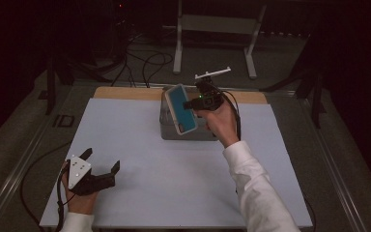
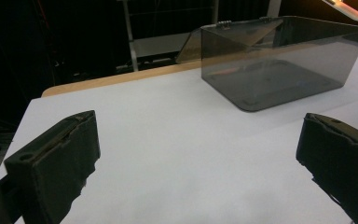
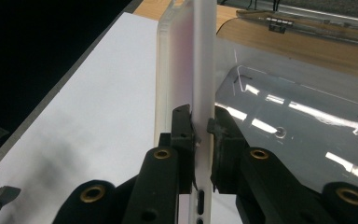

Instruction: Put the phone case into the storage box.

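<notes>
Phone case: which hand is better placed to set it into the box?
Right. The right tool already grips the phone case above the clear box; the left tool rests open, far off.

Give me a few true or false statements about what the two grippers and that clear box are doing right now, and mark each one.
1. The right gripper is shut on the phone case. True.
2. The left gripper holds the phone case. False: its jaws are open and hold nothing, near the table's front left.
3. The phone case lies flat inside the clear box. False: it is held up over the box, gripped by its edge.
4. The clear box has its lid swung open. True.
5. The white sheet covers most of the table. True.
</notes>
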### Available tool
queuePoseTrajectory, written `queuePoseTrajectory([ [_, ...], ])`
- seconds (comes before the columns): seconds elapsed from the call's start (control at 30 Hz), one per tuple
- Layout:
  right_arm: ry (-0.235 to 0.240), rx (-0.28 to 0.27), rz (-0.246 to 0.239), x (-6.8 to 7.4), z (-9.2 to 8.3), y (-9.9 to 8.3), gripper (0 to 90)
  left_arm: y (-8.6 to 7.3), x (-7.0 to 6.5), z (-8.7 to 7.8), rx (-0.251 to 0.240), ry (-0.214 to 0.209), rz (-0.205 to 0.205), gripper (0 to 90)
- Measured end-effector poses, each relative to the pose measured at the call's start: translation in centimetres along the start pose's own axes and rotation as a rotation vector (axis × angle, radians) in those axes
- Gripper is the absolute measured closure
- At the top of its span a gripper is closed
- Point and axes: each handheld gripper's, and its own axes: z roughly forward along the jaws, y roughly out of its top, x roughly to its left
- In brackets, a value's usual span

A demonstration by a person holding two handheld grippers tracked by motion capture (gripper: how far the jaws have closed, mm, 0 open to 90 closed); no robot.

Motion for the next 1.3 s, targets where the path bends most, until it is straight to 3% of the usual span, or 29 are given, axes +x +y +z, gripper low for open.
queuePoseTrajectory([
  [0.5,-0.039,-0.026,0.017,-0.3,0.1,1.2,82.1,0.0,0.0,0.0,-0.004,-0.005,-0.003,0.3],
  [1.3,-0.125,-0.057,0.079,-2.2,0.6,2.5,82.0,0.0,0.0,-0.1,-0.006,-0.003,0.000,0.3],
])
